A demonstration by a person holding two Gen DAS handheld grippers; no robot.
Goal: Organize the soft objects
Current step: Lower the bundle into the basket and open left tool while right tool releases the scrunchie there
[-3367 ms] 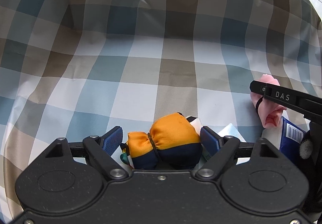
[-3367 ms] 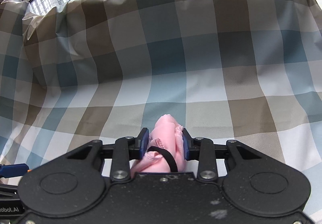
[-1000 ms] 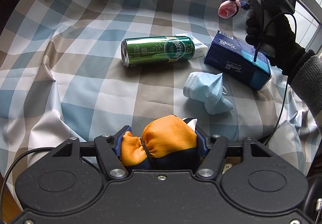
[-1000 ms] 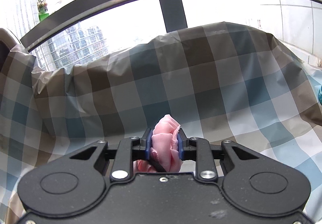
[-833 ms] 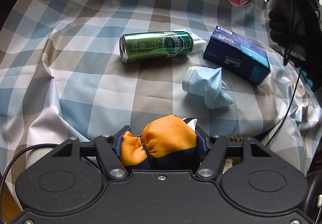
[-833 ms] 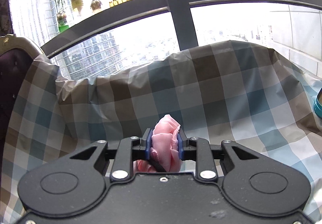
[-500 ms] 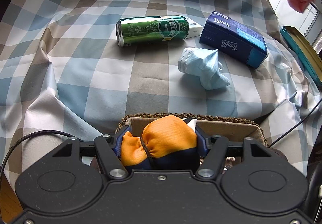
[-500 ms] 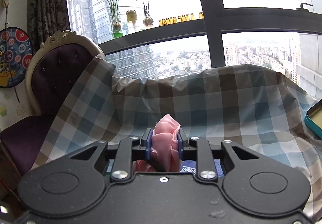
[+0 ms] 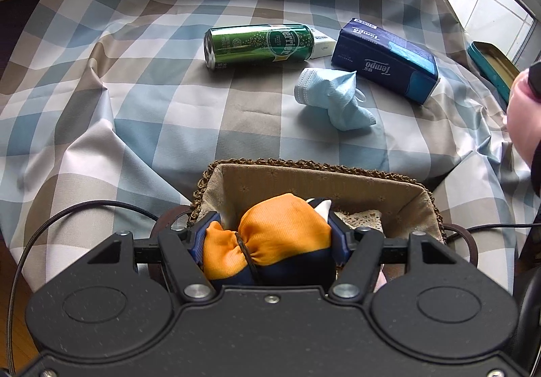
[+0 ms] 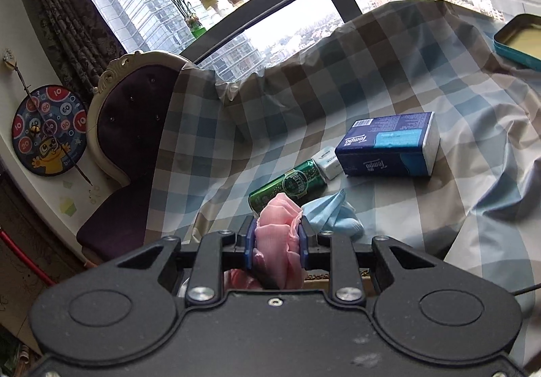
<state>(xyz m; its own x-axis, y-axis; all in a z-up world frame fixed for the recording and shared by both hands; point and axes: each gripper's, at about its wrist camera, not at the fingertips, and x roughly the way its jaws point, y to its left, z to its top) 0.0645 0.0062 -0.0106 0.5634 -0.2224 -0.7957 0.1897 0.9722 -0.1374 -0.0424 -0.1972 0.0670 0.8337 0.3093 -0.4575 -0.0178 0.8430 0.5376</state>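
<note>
My left gripper [image 9: 268,238] is shut on an orange and navy cloth bundle [image 9: 270,231] tied with a black band. It hangs over a woven basket [image 9: 304,170] with a beige liner, at the near edge of the table. My right gripper [image 10: 276,241] is shut on a pink cloth bundle [image 10: 275,235]; that pink bundle [image 9: 524,119] also shows at the right edge of the left wrist view. A crumpled blue face mask [image 9: 334,96] lies on the checked tablecloth beyond the basket, and the same mask [image 10: 333,214] sits just past my right fingertips.
A green drink can [image 9: 258,42] lies on its side beside a small white box [image 9: 323,43] and a blue tissue pack [image 9: 385,60]. A teal tin [image 9: 492,62] sits at the table's right edge. A purple chair [image 10: 132,140] and dartboard [image 10: 47,130] stand left of the table.
Both grippers pulled back from the table, each keeping its bundle. The basket came into the left wrist view under the orange bundle. The right wrist view swung down onto the can, tissue pack and mask.
</note>
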